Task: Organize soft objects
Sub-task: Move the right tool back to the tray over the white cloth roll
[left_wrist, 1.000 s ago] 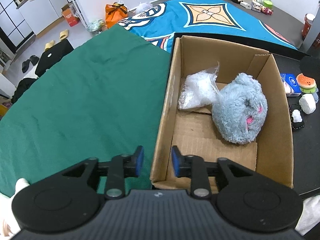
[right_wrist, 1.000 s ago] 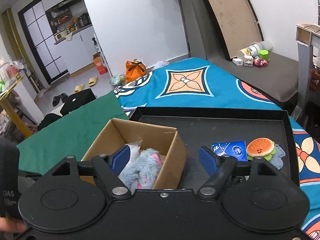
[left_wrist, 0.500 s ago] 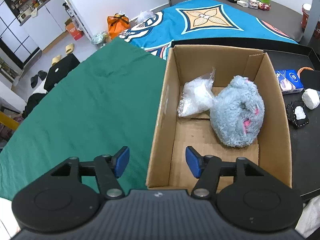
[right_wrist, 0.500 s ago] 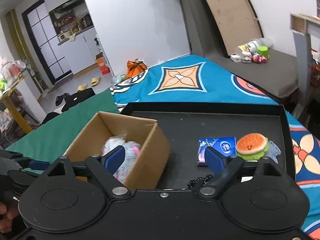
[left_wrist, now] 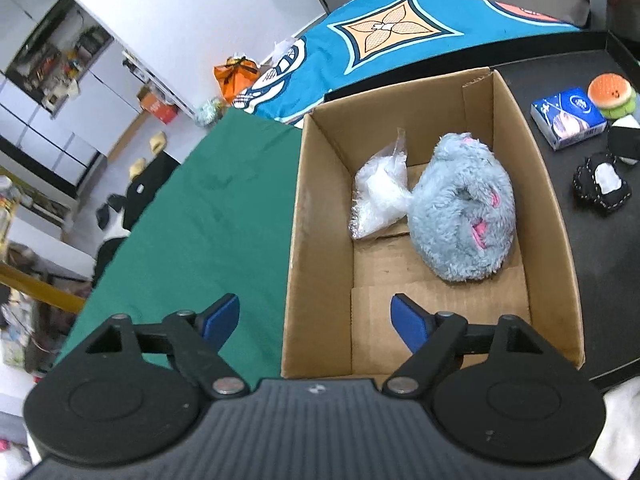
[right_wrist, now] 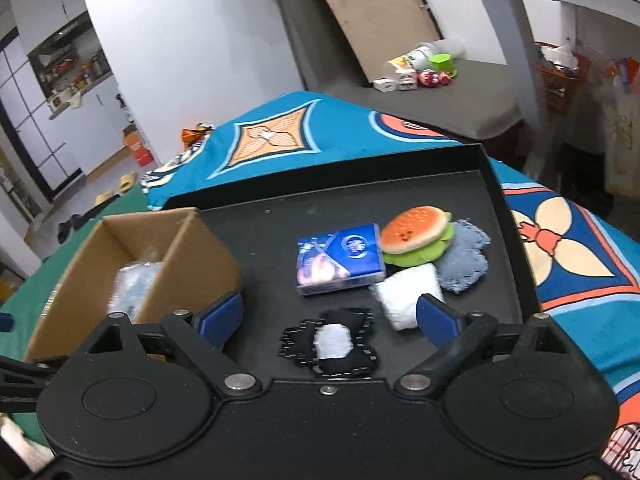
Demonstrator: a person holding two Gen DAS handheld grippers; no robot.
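Observation:
A cardboard box [left_wrist: 320, 240] holds a grey plush toy [left_wrist: 464, 212] and a clear bag of white stuff [left_wrist: 378, 192]. My left gripper [left_wrist: 316, 320] is open and empty, its fingers astride the box's near left wall. My right gripper [right_wrist: 330, 318] is open and empty, just above a black-and-white soft piece [right_wrist: 332, 342] on the black tray [right_wrist: 512, 216]. Beyond it lie a white soft bundle [right_wrist: 410, 296], a blue tissue pack [right_wrist: 340, 258], a plush hamburger [right_wrist: 418, 236] and a grey-blue cloth [right_wrist: 466, 258]. The box [right_wrist: 192, 264] stands left of my right gripper.
A green cloth [left_wrist: 208, 216] covers the surface left of the box. A blue patterned blanket [right_wrist: 280, 140] lies behind the tray. A grey bench [right_wrist: 440, 96] with small toys stands further back.
My left gripper has opened wide around the box's wall. My right gripper has swung right, away from the box, and come down over the soft things on the tray.

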